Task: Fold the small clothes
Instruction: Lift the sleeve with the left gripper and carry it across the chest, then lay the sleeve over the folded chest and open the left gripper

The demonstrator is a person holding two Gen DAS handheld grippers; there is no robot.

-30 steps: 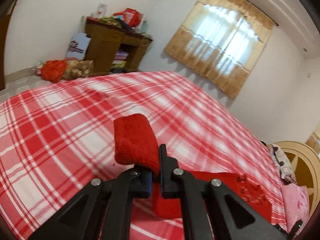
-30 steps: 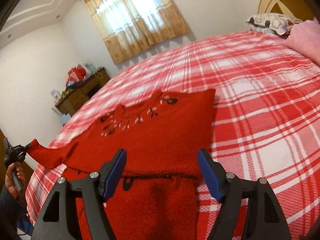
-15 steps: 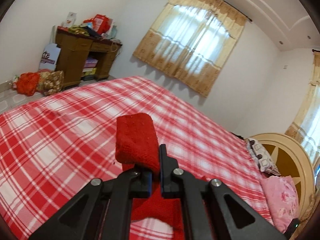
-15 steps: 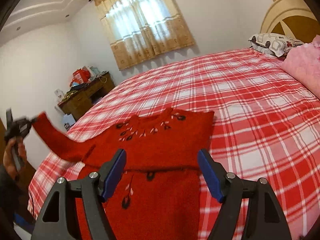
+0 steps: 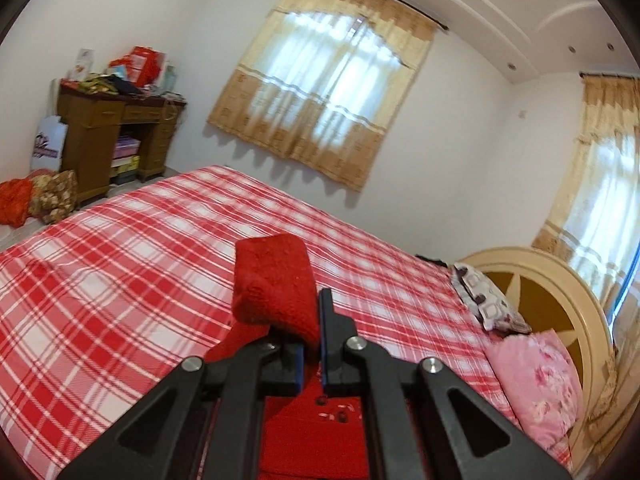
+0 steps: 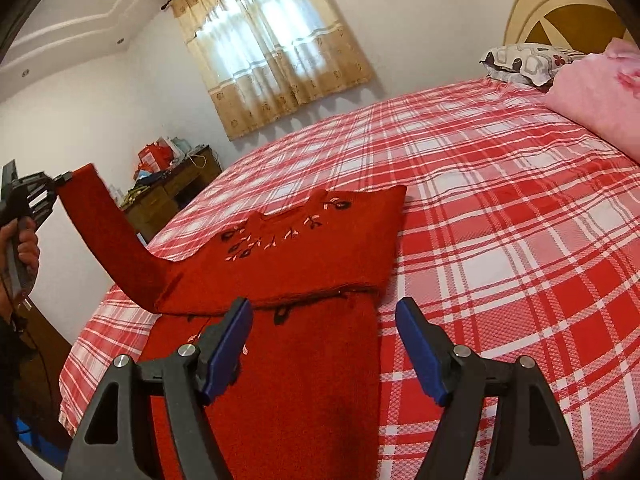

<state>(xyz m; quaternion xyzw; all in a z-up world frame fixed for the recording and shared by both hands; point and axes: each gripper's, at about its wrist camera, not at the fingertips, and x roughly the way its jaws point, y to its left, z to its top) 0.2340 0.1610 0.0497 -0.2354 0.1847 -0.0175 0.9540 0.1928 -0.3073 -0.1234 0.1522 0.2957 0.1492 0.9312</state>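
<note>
L wrist view: left gripper (image 5: 310, 344) is clamped on the cuff of the red sweater's sleeve (image 5: 276, 288), cuff sticking up past the pads, rest of the garment low in frame on the plaid bed (image 5: 120, 264). R wrist view: right gripper (image 6: 324, 348) hovers w/ jaws wide apart, nothing between them, above the red sweater (image 6: 288, 264) lying flat on the bed; sleeve is lifted off to the left. To do it well, prob. carry the sleeve across the chest w/o tugging the body, right gripper pinning the hem if it shifts.

Left hand-held gripper (image 5: 310, 340) clamped; right (image 6: 324, 344) agape
</note>
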